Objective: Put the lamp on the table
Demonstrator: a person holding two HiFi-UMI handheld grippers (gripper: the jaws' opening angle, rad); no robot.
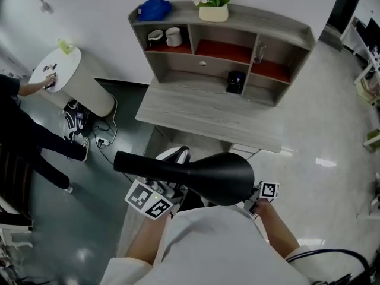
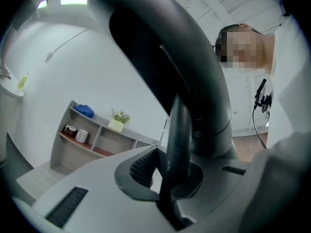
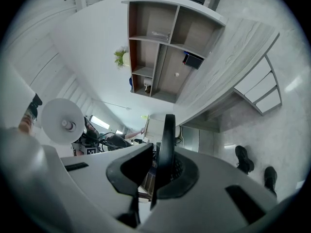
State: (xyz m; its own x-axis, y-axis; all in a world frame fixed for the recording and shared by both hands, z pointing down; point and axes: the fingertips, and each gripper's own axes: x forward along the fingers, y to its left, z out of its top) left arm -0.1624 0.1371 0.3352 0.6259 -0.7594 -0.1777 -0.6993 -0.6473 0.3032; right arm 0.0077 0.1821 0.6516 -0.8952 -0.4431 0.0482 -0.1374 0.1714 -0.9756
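I carry a black lamp (image 1: 221,177) low in front of my body with both grippers. Its wide rounded part is at the right, and a tapering part reaches left. My left gripper (image 1: 167,192) sits under it, shut on a thin black part of the lamp (image 2: 176,144), below its thick curved arm (image 2: 165,52). My right gripper (image 1: 259,198) is shut on a thin black edge of the lamp (image 3: 166,149). The shade's white inside (image 3: 62,121) with its bulb shows at the left of the right gripper view. The grey wooden desk (image 1: 208,116) stands ahead of me.
The desk's hutch holds two cups (image 1: 166,37), a blue cloth (image 1: 154,8), a flower pot (image 1: 214,9) and a small black box (image 1: 236,82). At the left a person in dark clothes reaches onto a round white table (image 1: 65,70). Cables (image 1: 98,136) lie on the floor.
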